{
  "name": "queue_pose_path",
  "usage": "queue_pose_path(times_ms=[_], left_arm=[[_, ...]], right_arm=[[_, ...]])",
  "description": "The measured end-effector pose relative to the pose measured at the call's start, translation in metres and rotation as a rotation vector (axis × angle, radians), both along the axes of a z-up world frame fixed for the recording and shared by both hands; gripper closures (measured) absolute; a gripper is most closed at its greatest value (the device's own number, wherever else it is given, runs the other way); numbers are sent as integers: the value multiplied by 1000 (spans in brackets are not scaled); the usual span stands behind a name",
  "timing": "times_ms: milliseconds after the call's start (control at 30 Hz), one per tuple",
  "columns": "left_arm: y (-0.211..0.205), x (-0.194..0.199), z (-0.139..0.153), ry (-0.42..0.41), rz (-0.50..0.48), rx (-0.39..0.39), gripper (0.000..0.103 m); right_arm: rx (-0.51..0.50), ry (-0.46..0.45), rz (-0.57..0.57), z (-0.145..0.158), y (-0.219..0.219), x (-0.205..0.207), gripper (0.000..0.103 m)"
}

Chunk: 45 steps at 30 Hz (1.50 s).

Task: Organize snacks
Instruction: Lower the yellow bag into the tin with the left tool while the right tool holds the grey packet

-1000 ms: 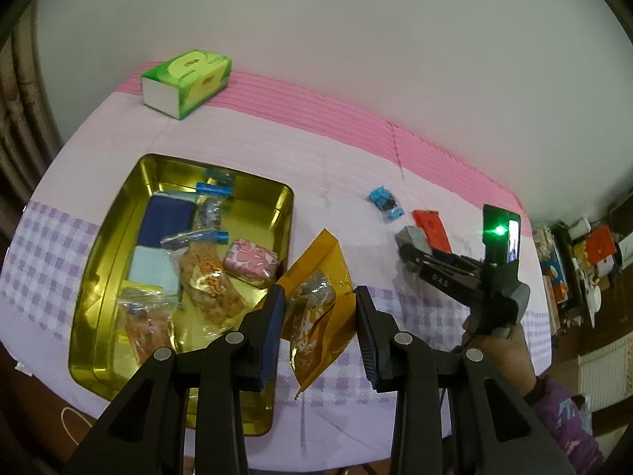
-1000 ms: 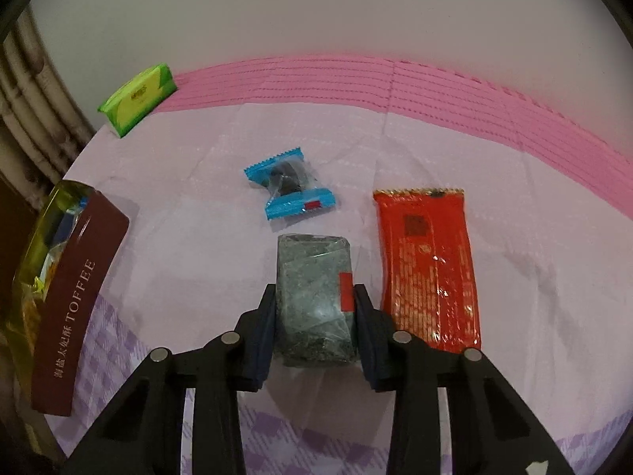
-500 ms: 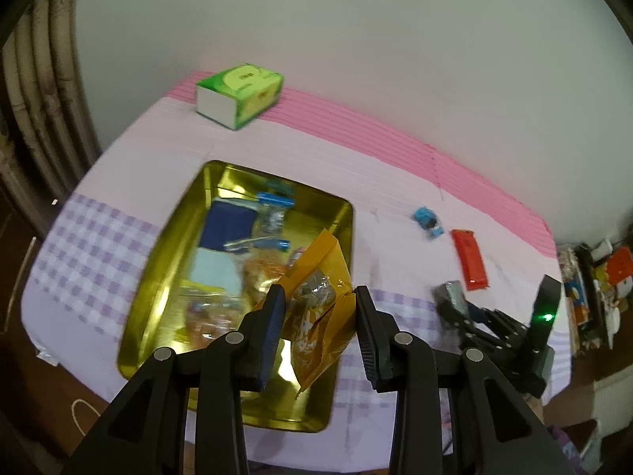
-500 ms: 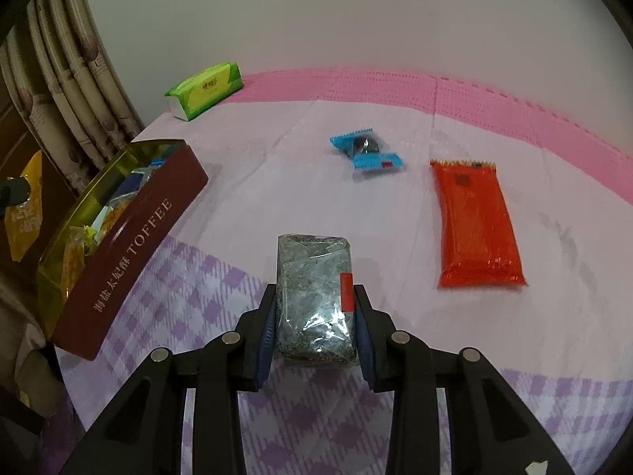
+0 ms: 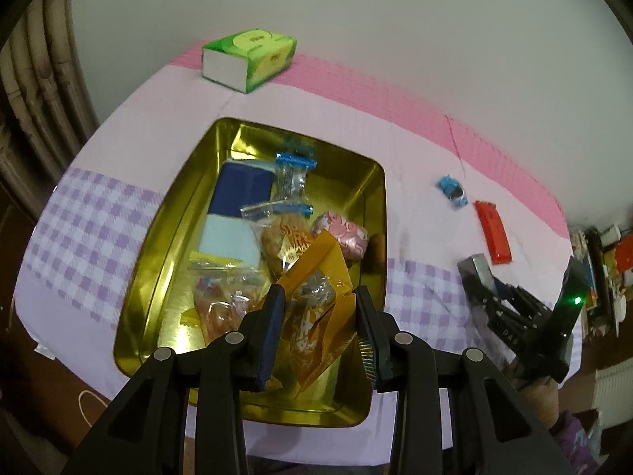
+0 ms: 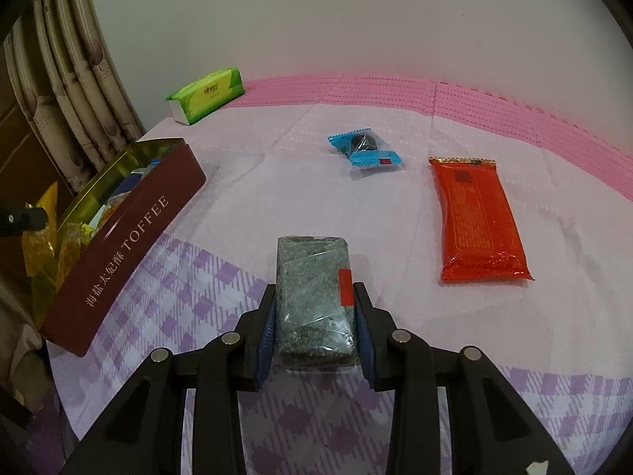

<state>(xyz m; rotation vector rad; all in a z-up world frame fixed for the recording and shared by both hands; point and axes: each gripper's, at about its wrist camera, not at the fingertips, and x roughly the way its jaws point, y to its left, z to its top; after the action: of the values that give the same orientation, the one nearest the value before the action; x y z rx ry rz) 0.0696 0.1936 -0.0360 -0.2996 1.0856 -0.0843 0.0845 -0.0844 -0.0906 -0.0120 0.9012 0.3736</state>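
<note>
Left wrist view: the left tool [image 5: 318, 312] pinches a crinkled orange packet [image 5: 316, 312] at the lower middle of the frame, hanging over the near right corner of an open gold tin [image 5: 166, 261]. The tin sits on a counter [image 5: 118, 134] covered in pink and lilac-checked cloth and already holds several wrapped snacks, crowded toward its near half. A green tissue box [image 5: 249, 59] stands at the upper left.

Right wrist view: the right tool [image 6: 314, 316] pinches a grey-green clear-wrapped bar [image 6: 312, 297] at the lower middle, above the checked cloth. The tin's dark red wall lies at the left edge. A blue-wrapped sweet [image 6: 366, 150] and a red packet [image 6: 476, 217] lie loose on the cloth, upper middle and right.

The step in hand appears to be dropping the orange packet into the tin. To do it well, lower it until fully inside the rim before spreading the tool, aiming for the bare gold floor at the tin's far end, so it does not slide off the pile. The right tool should hold back until the left is clear.
</note>
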Motion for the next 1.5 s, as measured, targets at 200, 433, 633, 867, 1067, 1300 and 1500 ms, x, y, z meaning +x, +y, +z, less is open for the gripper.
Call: queue_pose_path(times_ms=[200, 433, 633, 867, 1067, 1300, 1500], left_arm=[[-3, -1, -2, -4, -11, 12, 67], [-9, 1, -7, 14, -33, 22, 66], [-12, 3, -11, 33, -35, 27, 66], [-12, 4, -15, 53, -38, 39, 66], [-16, 5, -17, 60, -48, 56, 66], [-19, 5, -19, 72, -54, 71, 66], [-19, 5, -20, 80, -54, 81, 66]], right_arm=[[3, -1, 0, 0, 0, -1, 70], [8, -1, 0, 0, 1, 0, 69], [10, -2, -1, 0, 0, -1, 69], [11, -2, -1, 0, -1, -1, 69], [11, -2, 0, -1, -1, -1, 69], [11, -2, -1, -1, -1, -1, 69], [11, -2, -1, 0, 0, -1, 69]])
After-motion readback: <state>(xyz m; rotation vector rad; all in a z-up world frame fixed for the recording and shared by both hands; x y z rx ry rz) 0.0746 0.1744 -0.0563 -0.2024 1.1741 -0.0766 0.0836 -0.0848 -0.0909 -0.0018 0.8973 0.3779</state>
